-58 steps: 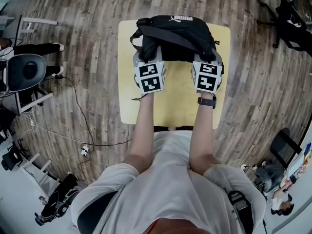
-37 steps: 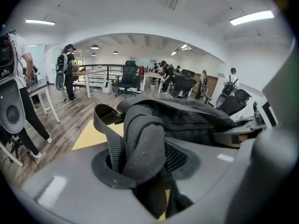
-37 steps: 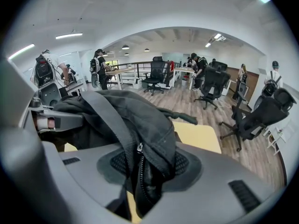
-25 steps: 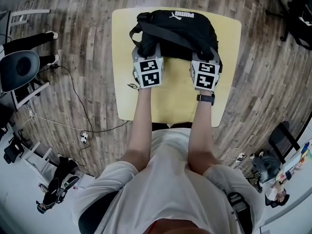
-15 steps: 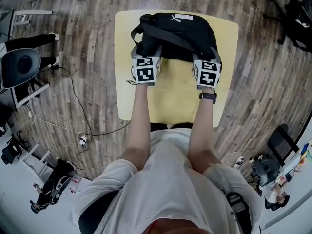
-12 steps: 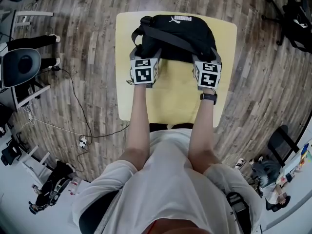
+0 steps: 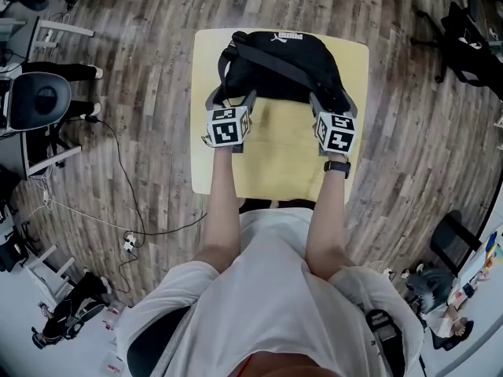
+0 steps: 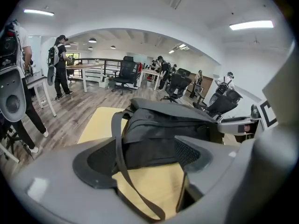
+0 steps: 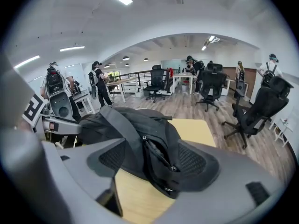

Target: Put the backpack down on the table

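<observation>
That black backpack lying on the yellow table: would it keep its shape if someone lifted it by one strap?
Probably not: the backpack lies slumped and creased, so it would likely sag. Its loose strap curls limply, suggesting soft webbing. Pushed, it should drag across the table rather than roll, since it lies flat.

The left arm (image 7: 221, 203) and the right arm (image 7: 328, 210) reach out straight in front of the body, side by side. Each hand holds a gripper that points forward and down. The left gripper (image 7: 232, 96) has just been opening its jaws. They stand wide, with a loose strap (image 8: 126, 182) between them, not pinched. The right gripper (image 7: 334, 102) has just been opening too. Its jaws stand wide, with the edge of the bag (image 9: 135, 134) between them, not squeezed.
</observation>
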Demonstrator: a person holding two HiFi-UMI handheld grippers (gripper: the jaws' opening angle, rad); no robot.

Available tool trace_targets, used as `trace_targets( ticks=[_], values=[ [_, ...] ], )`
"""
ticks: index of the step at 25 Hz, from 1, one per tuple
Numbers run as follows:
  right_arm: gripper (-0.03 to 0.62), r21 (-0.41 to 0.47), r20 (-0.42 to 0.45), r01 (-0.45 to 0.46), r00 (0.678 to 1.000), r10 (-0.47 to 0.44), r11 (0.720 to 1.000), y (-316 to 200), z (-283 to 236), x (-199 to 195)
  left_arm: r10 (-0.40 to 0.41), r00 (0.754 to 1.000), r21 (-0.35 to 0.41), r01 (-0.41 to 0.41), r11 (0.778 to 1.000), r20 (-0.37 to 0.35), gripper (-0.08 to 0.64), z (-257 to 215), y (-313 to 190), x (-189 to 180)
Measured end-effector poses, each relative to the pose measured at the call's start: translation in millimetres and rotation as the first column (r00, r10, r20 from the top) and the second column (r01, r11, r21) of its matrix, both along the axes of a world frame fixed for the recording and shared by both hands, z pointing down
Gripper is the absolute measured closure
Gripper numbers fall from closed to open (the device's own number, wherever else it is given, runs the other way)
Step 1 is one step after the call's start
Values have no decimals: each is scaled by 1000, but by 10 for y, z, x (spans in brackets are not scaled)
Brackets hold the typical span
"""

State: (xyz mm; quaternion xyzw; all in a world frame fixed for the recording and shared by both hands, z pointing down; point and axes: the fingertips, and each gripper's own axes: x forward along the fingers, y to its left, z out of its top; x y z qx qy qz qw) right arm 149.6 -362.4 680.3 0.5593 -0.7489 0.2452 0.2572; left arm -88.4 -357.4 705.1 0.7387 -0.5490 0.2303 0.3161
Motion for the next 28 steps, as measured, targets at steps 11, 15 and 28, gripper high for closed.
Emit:
trace_targets(
  ticks=[11,15,28],
  values=[
    [281,149,49,-7,999,0,989,292,-703,-60,-12,1000,146,11,989,4,187,-688,258,-61],
    [281,204,65,39,997,-53,978,401,-964,-245,-2,1000,253,6,967,-14,189,-1038,303,-7],
    [303,455,49,17,998,-44,890,744,-2160,-392,26,1000,500,-24,866,3,277,-2228,660,-3]
  ],
)
